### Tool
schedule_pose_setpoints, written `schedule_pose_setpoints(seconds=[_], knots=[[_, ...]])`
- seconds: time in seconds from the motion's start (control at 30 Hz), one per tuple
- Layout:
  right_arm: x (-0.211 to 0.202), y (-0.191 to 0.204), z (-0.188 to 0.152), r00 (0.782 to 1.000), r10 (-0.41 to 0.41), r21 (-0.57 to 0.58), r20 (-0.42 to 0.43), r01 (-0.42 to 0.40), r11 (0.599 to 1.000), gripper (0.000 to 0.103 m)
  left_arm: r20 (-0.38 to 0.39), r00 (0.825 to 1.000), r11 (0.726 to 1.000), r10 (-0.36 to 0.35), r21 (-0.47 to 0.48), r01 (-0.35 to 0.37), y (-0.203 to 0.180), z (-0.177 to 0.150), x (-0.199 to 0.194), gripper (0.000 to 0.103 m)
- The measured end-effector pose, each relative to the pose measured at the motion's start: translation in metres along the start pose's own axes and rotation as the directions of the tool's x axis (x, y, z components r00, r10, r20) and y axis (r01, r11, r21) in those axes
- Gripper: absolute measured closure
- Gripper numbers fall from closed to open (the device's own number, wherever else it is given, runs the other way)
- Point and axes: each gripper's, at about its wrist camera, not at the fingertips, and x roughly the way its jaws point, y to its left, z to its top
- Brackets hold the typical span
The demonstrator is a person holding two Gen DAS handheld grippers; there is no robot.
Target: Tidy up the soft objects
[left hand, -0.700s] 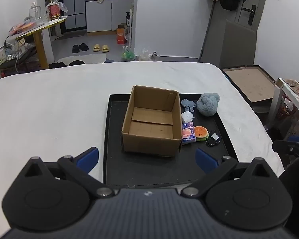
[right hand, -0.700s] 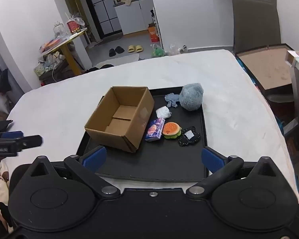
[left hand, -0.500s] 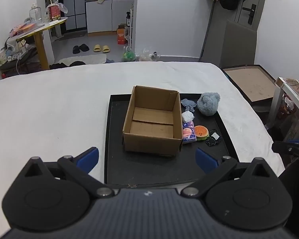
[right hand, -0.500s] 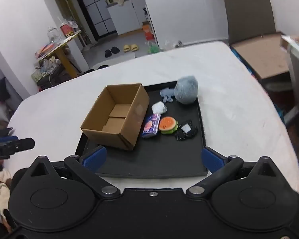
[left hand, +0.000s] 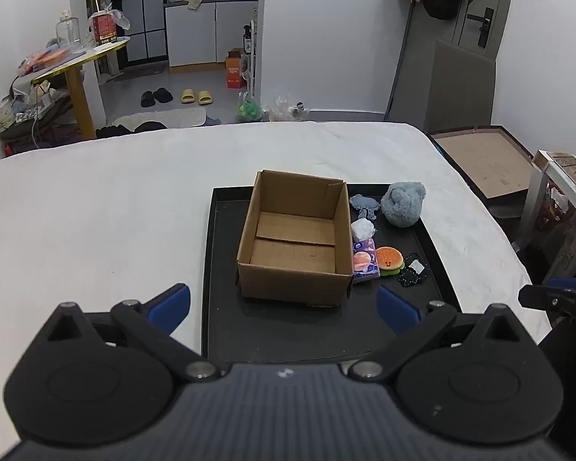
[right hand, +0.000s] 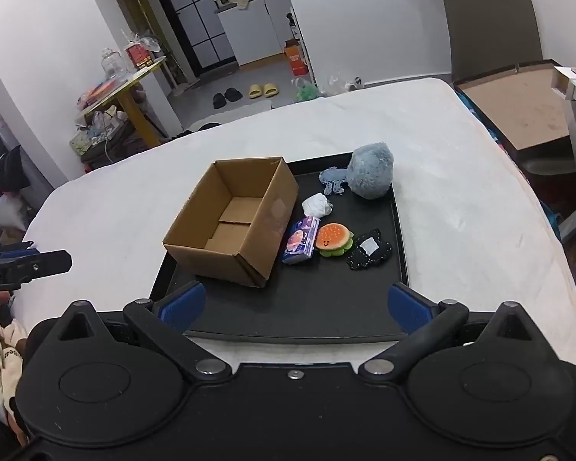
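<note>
Partial white lettering, "obot.AI", is being shown on the left tongs [right hand: 27, 265] where they are entering the right wrist view at its left edge; no other writing is being made out clearly. One black tray [left hand: 226, 269] is being carried by a bed covered in a white sheet [left hand: 96, 211], toward its right side. One empty cardboard box [left hand: 293, 238] is being kept on the tray's left half. To the box's right, six soft objects are being counted: a blue knitted piece [left hand: 363, 205], a white wad [left hand: 362, 228], a purple tissue pack [left hand: 364, 261] just beside the box wall, a burger plush [left hand: 389, 261], a black dotted pouch [left hand: 414, 271] and a grey-blue plush [left hand: 403, 203] near the tray's far right corner. Both the left tongs [left hand: 284, 303] and the right tongs [right hand: 293, 307] are being held spread wide over the tray's near edge, with nothing being gripped.
</note>
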Motion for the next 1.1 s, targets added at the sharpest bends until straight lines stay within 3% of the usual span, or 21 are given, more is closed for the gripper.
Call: schedule_pose_setpoints(seconds=[1.1], knots=[[-0.0034, 0.0024, 0.0001, 1.000, -0.005, 0.005, 0.017, 0.005, 1.000, 0.001, -0.009, 1.000, 1.000, -0.009, 0.006, 0.009, -0.0047, 0.0016, 0.0011, 0.001]])
